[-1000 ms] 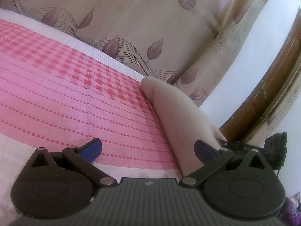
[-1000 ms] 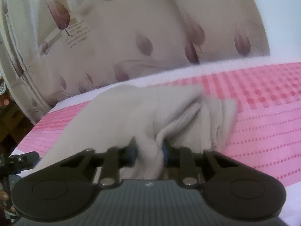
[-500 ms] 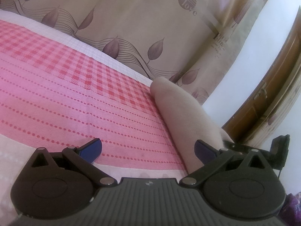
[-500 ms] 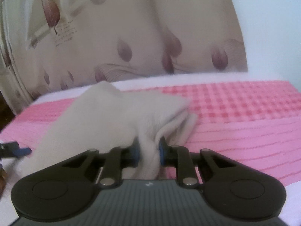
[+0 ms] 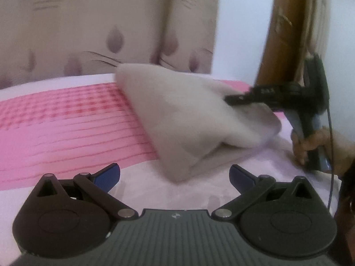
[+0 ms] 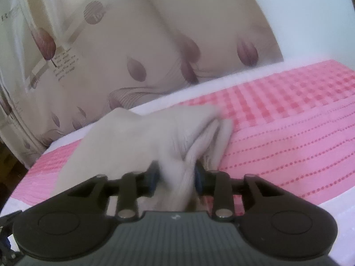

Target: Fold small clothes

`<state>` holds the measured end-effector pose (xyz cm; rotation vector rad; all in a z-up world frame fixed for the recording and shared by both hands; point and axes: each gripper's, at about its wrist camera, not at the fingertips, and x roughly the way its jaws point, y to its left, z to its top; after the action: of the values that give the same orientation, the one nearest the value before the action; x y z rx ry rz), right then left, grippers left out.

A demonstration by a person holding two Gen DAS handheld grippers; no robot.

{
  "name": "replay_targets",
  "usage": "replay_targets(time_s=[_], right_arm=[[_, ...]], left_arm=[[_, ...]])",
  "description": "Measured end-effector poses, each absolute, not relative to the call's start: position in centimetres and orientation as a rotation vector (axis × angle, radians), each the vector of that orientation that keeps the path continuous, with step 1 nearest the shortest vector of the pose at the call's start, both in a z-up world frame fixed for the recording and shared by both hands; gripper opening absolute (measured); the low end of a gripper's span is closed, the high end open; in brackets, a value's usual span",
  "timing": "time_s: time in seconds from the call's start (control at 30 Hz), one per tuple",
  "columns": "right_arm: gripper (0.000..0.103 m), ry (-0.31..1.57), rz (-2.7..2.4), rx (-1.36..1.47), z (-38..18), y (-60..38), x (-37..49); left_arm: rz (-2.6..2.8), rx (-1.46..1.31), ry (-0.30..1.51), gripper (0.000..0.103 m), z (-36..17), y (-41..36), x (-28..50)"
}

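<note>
A beige garment [image 5: 188, 115] lies folded over on the pink bedspread [image 5: 66, 122]. My left gripper [image 5: 174, 175] is open and empty; the garment's near corner lies just ahead of its fingers, untouched. In the right wrist view my right gripper [image 6: 175, 177] has a bunched fold of the garment [image 6: 133, 141] between its blue pads. Its jaws are opening, and the cloth still fills the gap and touches both pads. The left wrist view shows the right gripper [image 5: 230, 98] at the garment's far right edge, held by a hand [image 5: 310, 141].
A beige leaf-print curtain [image 5: 111, 22] hangs behind the bed. A wooden post [image 5: 281, 33] stands at the right past the bed's edge. The bedspread [image 6: 288, 133] runs wide to the right of the garment, with a white band along the near edge.
The left gripper has swung and rolled level, so the garment now lies straight ahead, with the right gripper and hand in view. The right jaws have widened around the cloth.
</note>
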<state>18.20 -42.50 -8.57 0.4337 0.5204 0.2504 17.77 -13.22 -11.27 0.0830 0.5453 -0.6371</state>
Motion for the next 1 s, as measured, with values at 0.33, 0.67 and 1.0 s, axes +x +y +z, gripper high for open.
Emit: replay_targets(time_s=[0.33,0.67,1.0], right_arm=[[0.065,0.555,0.228,0.385,-8.9,-41.9,18.5],[0.083,0.583,0.257,0.453,-9.0,-43.1,18.7],[0.073,0.348,0.346,0.373,-3.8,-41.9,15.7]], left_arm=[[-0.228,0.143,0.591,0.103,-11.7,-15.9,21.0],[-0.25,0.067,0.608,0.103,-10.8,-11.7,18.5],[-0.504,-0.119,0.406,0.1,-6.2,-11.1,18.6]])
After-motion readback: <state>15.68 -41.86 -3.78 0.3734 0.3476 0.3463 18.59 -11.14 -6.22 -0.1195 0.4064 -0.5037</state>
